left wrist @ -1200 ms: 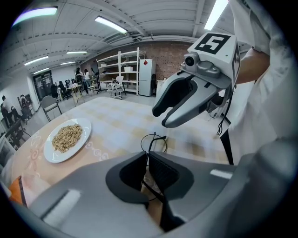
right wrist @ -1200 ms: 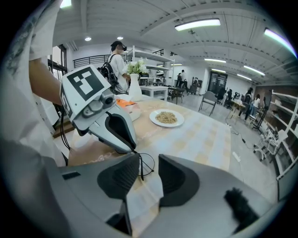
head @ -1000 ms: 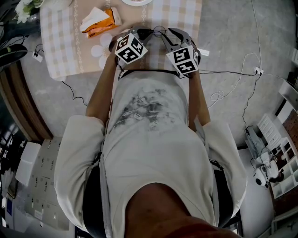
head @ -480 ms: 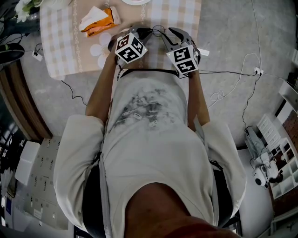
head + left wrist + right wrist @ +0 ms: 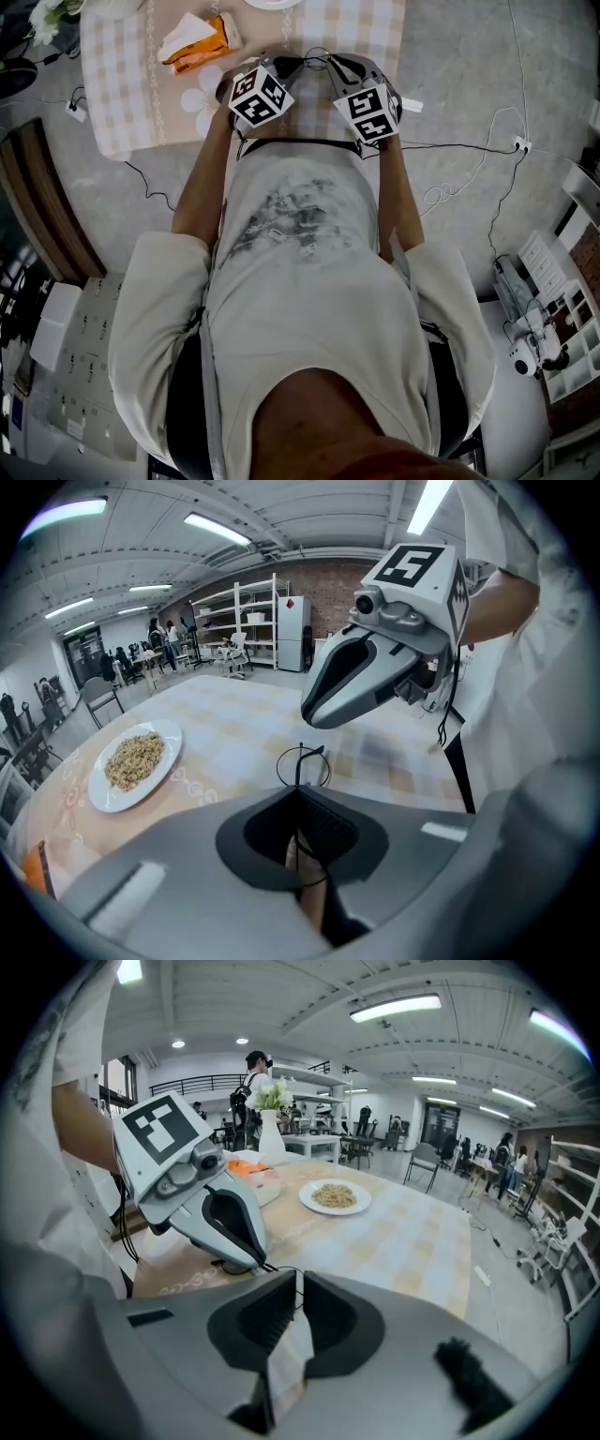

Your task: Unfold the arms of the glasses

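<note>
The left gripper (image 5: pixel 302 799) and right gripper (image 5: pixel 298 1283) bar each other's way inward, tips near, with the glasses (image 5: pixel 302 764) between them. The right's jaws have just been closing on the thin frame. Ahead of both, the table (image 5: pixel 122 94) gives room up to the plate (image 5: pixel 111 799). A packet (image 5: pixel 199 47) lies left of the left gripper. The person's chest (image 5: pixel 300 216) stands close behind. Outward of the right gripper there is only floor (image 5: pixel 469 94).

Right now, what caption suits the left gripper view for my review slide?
Grey left gripper shut on thin black wire-framed glasses over a checked tablecloth, white plate of grains at left.
</note>
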Available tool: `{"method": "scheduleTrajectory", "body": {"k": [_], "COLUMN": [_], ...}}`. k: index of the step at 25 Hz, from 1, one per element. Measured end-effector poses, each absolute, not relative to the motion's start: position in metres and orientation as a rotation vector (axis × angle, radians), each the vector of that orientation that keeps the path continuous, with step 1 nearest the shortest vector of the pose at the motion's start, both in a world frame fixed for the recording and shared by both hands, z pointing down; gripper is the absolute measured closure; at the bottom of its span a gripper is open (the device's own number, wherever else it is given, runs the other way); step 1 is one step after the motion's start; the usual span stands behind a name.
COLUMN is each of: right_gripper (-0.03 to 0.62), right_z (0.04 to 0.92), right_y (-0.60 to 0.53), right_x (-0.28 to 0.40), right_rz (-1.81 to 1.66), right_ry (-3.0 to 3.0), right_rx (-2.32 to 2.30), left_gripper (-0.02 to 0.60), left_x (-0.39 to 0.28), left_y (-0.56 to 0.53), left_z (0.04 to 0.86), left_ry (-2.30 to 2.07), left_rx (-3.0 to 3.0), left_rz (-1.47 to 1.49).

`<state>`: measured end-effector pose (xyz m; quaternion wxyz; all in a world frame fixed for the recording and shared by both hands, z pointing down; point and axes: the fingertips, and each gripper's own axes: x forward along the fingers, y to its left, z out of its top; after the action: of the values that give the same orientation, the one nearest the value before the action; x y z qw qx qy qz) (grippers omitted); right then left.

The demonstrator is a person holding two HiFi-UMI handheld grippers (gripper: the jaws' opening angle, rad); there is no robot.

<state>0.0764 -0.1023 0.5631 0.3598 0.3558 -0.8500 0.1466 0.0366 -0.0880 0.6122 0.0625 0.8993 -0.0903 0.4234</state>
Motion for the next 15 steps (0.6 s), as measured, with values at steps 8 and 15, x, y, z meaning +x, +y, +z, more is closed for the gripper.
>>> {"method": "scheduleTrajectory", "body": {"k": [8,15], "right_gripper": [0.577,0.577], "right_z": [0.572,0.583], "right_y": [-0.106,-0.11], "right_x": [0.075,0.07], "right_rz": [0.407,0.397], "right_ry": [-2.189,-2.171], "right_rx": [0.883,0.811], "left_gripper": [0.571,0.571], "left_x": [0.035,0.035], "left_y": [-0.086,-0.085], "left_z": [0.611,0.612], "left_ry": [-0.26,-0.242], "left_rx": [2.724,2.732], "left_rz": [1.28,1.278]}}
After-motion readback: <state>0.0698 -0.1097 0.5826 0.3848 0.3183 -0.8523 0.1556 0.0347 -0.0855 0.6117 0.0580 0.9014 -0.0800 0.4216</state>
